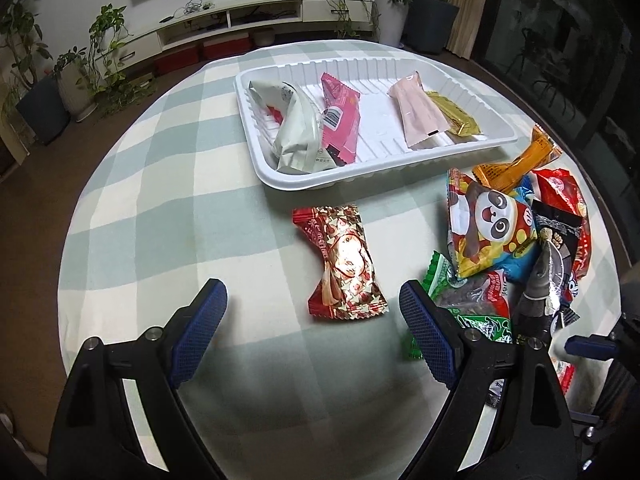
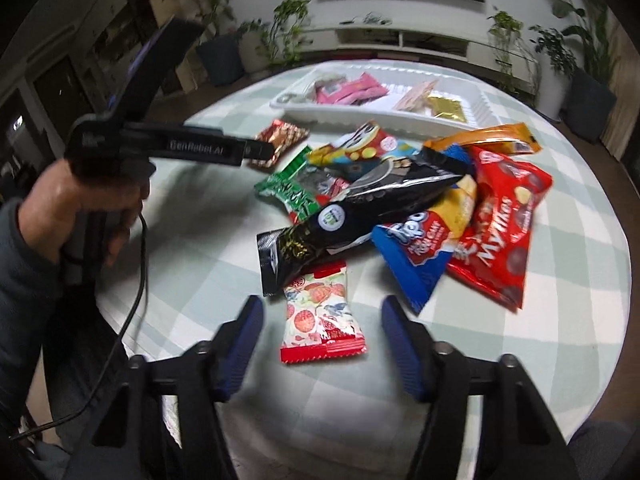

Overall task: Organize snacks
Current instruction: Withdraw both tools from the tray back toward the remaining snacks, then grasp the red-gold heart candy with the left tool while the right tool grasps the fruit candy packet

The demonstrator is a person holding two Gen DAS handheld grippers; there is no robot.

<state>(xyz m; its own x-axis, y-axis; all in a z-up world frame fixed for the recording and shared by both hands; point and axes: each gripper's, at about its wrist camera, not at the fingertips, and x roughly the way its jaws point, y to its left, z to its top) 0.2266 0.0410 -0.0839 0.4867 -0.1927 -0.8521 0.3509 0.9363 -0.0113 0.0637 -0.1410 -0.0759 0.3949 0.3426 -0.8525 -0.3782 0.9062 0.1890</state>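
Observation:
A white tray (image 1: 280, 178) at the table's far side holds a grey-white packet (image 1: 296, 128), a pink packet (image 1: 340, 120), a pale pink packet (image 1: 420, 114) and a gold one (image 1: 456, 118). My left gripper (image 1: 314, 308) is open, with a red-gold star-patterned candy packet (image 1: 344, 264) lying just ahead of its fingers. A pile of snacks (image 1: 520, 236) lies to its right. My right gripper (image 2: 320, 320) is open over a white-and-red strawberry packet (image 2: 320, 316) that lies between its fingers. A black packet (image 2: 360, 204) tops the pile beyond.
The round table (image 1: 160, 200) has a green-and-white checked cloth. The left gripper's body and the hand holding it (image 2: 132, 152) sit left of the pile in the right wrist view. Beyond the table are potted plants (image 1: 108, 52) and a white TV cabinet (image 1: 240, 16).

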